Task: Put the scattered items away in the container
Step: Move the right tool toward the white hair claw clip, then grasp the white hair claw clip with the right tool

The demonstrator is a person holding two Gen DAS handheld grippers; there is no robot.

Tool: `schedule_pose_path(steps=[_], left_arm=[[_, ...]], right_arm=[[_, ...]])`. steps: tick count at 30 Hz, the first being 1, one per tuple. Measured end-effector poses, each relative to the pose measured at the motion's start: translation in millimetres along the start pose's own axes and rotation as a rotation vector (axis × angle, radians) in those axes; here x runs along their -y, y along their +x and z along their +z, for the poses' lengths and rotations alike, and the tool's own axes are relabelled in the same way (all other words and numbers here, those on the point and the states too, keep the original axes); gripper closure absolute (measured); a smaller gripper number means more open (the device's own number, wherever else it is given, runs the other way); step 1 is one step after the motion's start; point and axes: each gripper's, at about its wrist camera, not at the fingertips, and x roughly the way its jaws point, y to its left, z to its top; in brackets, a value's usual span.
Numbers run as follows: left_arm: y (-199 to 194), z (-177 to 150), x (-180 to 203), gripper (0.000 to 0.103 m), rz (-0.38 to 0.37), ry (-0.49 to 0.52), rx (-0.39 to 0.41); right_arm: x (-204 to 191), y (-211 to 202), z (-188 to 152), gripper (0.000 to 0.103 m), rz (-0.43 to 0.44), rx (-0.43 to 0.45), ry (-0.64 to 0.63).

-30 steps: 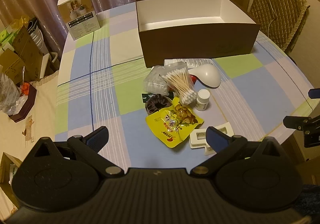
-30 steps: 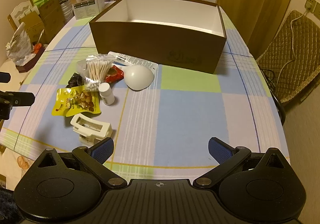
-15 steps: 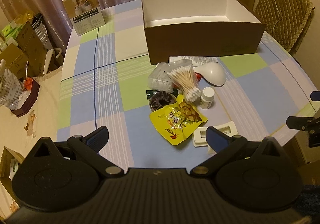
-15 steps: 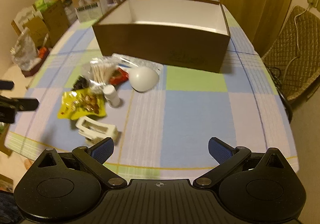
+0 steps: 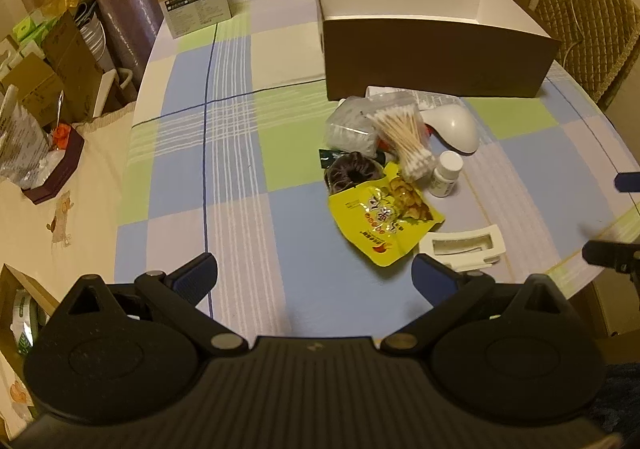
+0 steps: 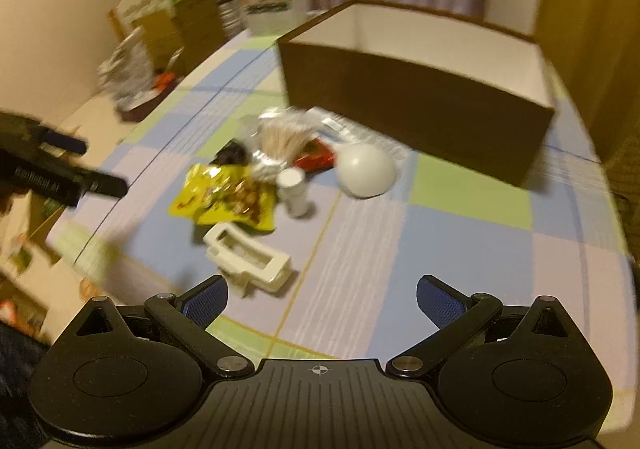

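1. A brown cardboard box (image 5: 436,53) with a white inside stands open on a round table (image 5: 240,169) covered in a blue, green and lilac checked cloth. Nothing shows inside it.
2. Just in front of the box lies a tight cluster of loose items: a clear bag of cotton swabs (image 5: 404,137), a white dome-shaped object (image 5: 454,125), a small white bottle (image 5: 445,173) standing upright, a dark hair scrunchie (image 5: 352,175), a yellow snack packet (image 5: 382,217) and a white plastic holder (image 5: 464,245) nearest the table edge.
3. The left gripper (image 5: 314,273) hovers above the near table edge, jaws spread wide, holding nothing. The holder lies just beyond its right fingertip.
4. The right gripper (image 6: 320,295) is also spread wide and holds nothing. Its view is motion-blurred; the holder (image 6: 248,261) lies just beyond its left fingertip.
5. A printed carton (image 5: 188,1) stands at the table's far left edge.
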Motion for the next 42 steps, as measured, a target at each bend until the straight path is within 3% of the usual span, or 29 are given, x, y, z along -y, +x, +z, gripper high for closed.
schedule_pose_path(steps=[16,17,18,19,35,36,37,38,41,42], left_arm=[[19.9,-7.3,-21.4,0.001,0.02,-0.057,-0.05],[20.1,-8.0,-23.2,0.001,0.021,-0.064,-0.052],[20.0,-9.0,-25.2,0.001,0.024,-0.071,-0.054],[20.0,-9.8,-27.3,0.001,0.028,-0.079,-0.055],[19.8,-19.0,-38.9,0.002,0.058,-0.17,-0.077],[20.1,-18.8,-38.6,0.002,0.056,-0.174,-0.079],[20.6,-18.5,-38.1,0.002,0.054,-0.177,-0.08],[21.0,-18.2,-37.6,0.002,0.052,-0.18,-0.081],[22.5,-17.2,-36.0,0.002,0.043,-0.187,-0.081],[23.1,-16.7,-35.1,0.002,0.04,-0.189,-0.082]], right_arm=[[-22.1,59.7,5.1,0.001,0.203,-0.037,-0.314],[-24.1,62.6,4.8,0.007,0.213,-0.041,-0.333],[-25.7,65.9,5.0,0.023,0.222,-0.052,-0.349],[-26.6,69.3,5.5,0.026,0.225,-0.063,-0.361],[-43.0,107.6,11.3,0.026,0.301,-0.066,-0.578],[-43.4,108.5,10.1,0.028,0.301,-0.065,-0.585],[-43.5,109.7,9.1,0.039,0.301,-0.067,-0.591],[-43.1,111.2,8.6,0.043,0.3,-0.072,-0.592],[-37.7,112.2,7.8,0.046,0.306,-0.07,-0.569],[-35.8,111.4,7.7,0.053,0.309,-0.069,-0.566]])
